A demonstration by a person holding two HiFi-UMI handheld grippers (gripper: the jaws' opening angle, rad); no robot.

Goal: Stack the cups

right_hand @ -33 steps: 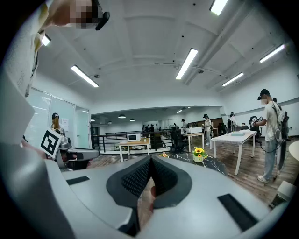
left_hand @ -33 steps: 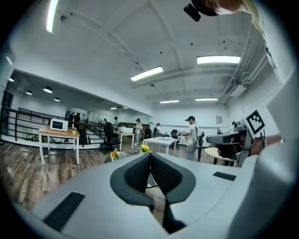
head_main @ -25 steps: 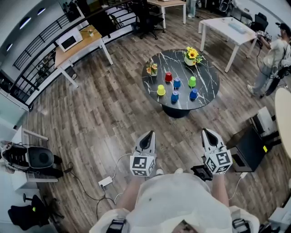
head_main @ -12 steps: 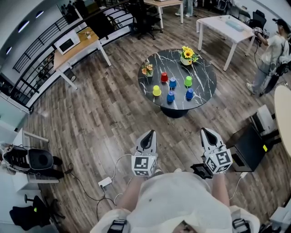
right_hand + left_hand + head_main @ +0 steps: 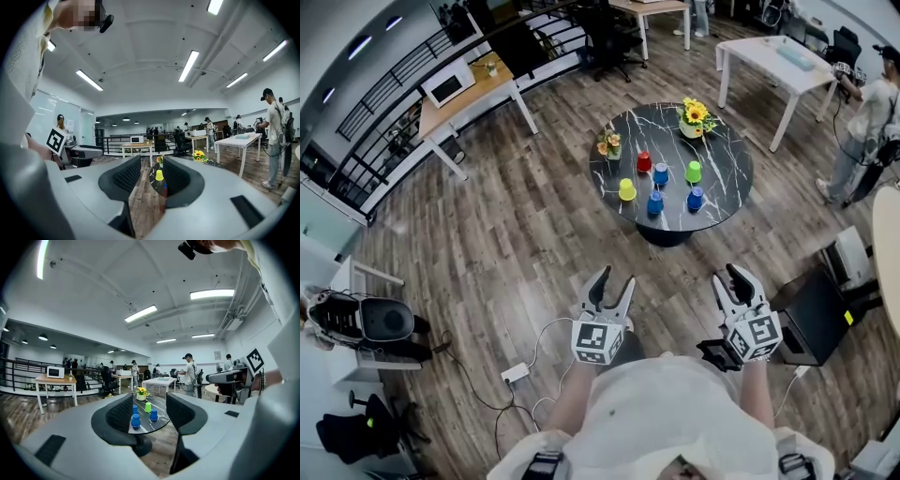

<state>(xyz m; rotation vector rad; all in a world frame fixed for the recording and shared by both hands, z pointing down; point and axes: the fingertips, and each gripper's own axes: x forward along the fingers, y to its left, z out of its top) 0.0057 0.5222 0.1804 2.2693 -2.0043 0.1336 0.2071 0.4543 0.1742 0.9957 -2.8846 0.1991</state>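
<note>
Several upturned cups stand apart on a round black marble table [image 5: 724, 150] some way ahead: a yellow cup [image 5: 626, 189], a red cup [image 5: 644, 161], a green cup [image 5: 695, 171] and three blue cups [image 5: 655, 202]. My left gripper [image 5: 613, 284] and right gripper [image 5: 736, 279] are held close to my body, well short of the table, pointing toward it. The jaws of both have just been opening, with nothing between them. The left gripper view frames a blue cup [image 5: 135, 420] and the green cup [image 5: 148, 407] between its fingers; the right gripper view frames the yellow cup [image 5: 159, 175].
Sunflowers in a pot [image 5: 696, 116] and a smaller plant [image 5: 610, 142] share the table. A wooden desk with a microwave [image 5: 450, 86] stands far left, a white table [image 5: 773, 58] far right, a person [image 5: 870, 122] beside it. A power strip [image 5: 516, 373] lies on the floor.
Both grippers' jaws, shut in the earlier frames, now stand apart. The table with the cups has shifted only slightly in the head view.
</note>
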